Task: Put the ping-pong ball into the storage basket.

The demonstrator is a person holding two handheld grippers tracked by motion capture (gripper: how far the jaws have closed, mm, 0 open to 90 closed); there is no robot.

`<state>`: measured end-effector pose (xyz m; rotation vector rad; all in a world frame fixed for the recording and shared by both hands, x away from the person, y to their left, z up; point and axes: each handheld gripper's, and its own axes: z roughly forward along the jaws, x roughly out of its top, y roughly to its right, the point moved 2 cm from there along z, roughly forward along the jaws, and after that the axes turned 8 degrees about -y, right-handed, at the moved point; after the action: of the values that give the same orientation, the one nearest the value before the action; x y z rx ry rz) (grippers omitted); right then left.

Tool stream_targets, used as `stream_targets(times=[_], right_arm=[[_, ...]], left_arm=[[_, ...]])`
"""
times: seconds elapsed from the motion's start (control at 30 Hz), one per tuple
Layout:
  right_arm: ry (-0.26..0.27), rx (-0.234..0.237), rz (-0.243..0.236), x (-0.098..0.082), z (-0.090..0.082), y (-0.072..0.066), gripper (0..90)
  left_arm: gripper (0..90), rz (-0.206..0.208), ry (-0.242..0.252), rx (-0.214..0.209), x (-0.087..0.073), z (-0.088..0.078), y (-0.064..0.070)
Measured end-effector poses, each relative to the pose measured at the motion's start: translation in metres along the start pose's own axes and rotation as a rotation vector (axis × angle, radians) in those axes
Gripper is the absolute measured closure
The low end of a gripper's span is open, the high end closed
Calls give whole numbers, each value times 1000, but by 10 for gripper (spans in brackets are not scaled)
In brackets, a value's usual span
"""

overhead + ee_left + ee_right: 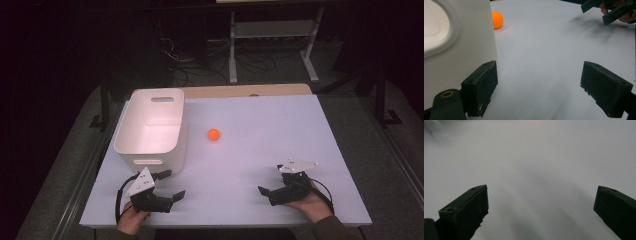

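An orange ball lies on the white table, just right of a white bin. My left gripper rests near the front left edge, close in front of the bin, its jaws wide apart with nothing between them. In the left gripper view the bin's wall stands at the left and the ball shows beyond its corner. My right gripper sits near the front right edge, open and empty, pointing left. In the right gripper view its own jaws stand wide over bare table.
The bin has handle cut-outs and looks empty inside. A wooden strip runs along the table's far edge. Beyond it, in the dark, stand a metal frame and cables on the floor. In the left gripper view the right gripper appears at the top right.
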<state>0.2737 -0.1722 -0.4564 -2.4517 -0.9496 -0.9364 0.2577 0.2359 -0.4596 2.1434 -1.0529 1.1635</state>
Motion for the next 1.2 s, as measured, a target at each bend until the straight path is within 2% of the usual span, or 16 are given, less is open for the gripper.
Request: stream_targets(times=[0.87,1.2], right_arm=[[-1,14,-10,12,5,-2,0],[8,12,-5,15,6,2,0]], left_arm=[[141,2,6,-4,0,0,0],[141,5,5,-3,0,0,0]])
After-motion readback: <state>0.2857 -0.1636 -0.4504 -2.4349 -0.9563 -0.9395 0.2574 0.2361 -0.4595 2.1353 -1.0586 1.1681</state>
